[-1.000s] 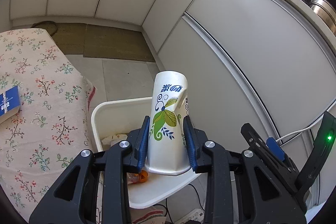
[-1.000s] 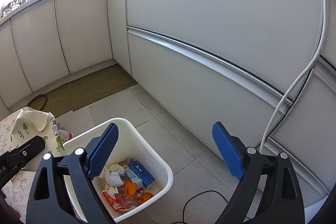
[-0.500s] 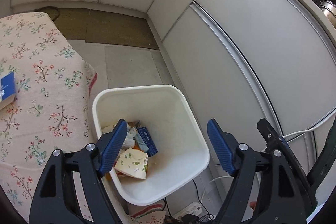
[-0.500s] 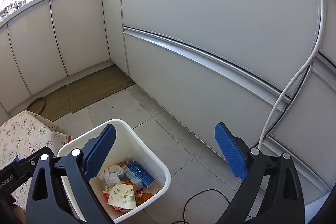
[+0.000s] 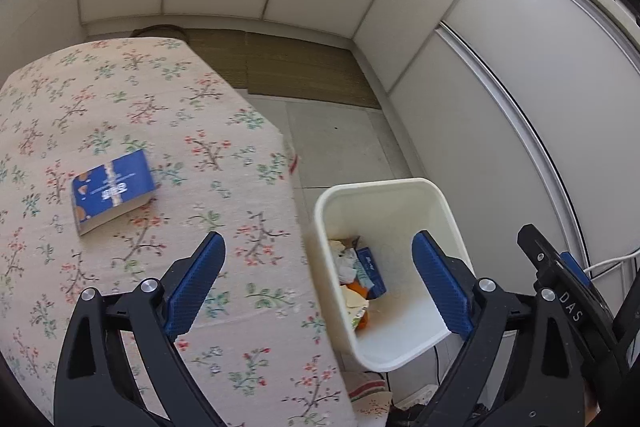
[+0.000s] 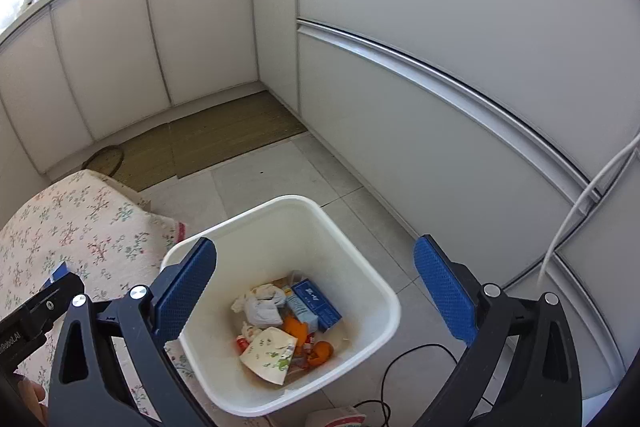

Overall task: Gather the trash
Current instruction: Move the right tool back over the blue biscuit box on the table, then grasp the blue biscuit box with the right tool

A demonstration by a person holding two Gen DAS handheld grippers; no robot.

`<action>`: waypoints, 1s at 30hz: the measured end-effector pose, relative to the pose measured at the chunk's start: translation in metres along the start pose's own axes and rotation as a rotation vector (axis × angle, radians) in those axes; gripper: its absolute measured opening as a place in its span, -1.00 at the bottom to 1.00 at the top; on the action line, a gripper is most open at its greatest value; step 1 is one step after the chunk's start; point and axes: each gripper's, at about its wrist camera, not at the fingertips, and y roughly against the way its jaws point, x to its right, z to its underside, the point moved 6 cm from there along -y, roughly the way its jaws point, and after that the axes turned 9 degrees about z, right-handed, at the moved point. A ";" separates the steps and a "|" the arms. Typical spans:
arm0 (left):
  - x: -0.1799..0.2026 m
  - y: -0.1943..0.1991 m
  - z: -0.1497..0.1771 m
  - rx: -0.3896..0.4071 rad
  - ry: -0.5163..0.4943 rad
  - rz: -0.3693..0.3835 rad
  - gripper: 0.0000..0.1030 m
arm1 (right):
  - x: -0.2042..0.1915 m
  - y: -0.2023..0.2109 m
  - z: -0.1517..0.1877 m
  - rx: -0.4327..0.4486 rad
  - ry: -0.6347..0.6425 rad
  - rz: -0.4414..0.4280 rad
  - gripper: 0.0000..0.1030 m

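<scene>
A white trash bin (image 6: 384, 291) stands on the floor beside the table; it also shows in the left wrist view (image 5: 400, 189). Inside lie a flattened floral paper cup (image 6: 270, 353), crumpled tissue (image 6: 262, 305), a blue box (image 6: 316, 303) and orange peels (image 6: 322, 351). A blue booklet (image 5: 112, 189) lies on the floral tablecloth (image 5: 120, 99). My left gripper (image 5: 320, 283) is open and empty, above the table edge and the bin. My right gripper (image 6: 316, 291) is open and empty above the bin.
White cabinet fronts (image 6: 440, 27) line the back and right. A brown mat (image 6: 224, 135) lies on the tiled floor by the cabinets. A white cable (image 6: 580, 211) hangs at right, and a black cord (image 6: 400, 359) runs on the floor by the bin.
The left gripper opened and dropped the floral paper cup into the bin, then swung left over the table. The right gripper stayed open above the bin.
</scene>
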 end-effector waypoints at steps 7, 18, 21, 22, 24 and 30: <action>-0.074 0.050 -0.008 0.053 0.126 -0.059 0.77 | -0.092 0.026 0.012 0.017 0.148 -0.094 0.87; -0.186 0.139 -0.004 0.143 0.402 -0.115 0.78 | -0.233 0.035 0.056 -0.142 0.291 -0.277 0.87; -0.203 0.158 -0.001 0.164 0.447 -0.113 0.78 | -0.261 0.025 0.071 -0.262 0.236 -0.329 0.87; -0.207 0.164 -0.001 0.172 0.455 -0.113 0.78 | -0.271 0.021 0.076 -0.305 0.206 -0.345 0.87; -0.213 0.176 -0.001 0.187 0.471 -0.112 0.78 | -0.290 0.014 0.082 -0.360 0.152 -0.351 0.87; -0.229 0.198 0.000 0.218 0.465 -0.133 0.79 | -0.334 0.000 0.092 -0.359 0.147 -0.256 0.87</action>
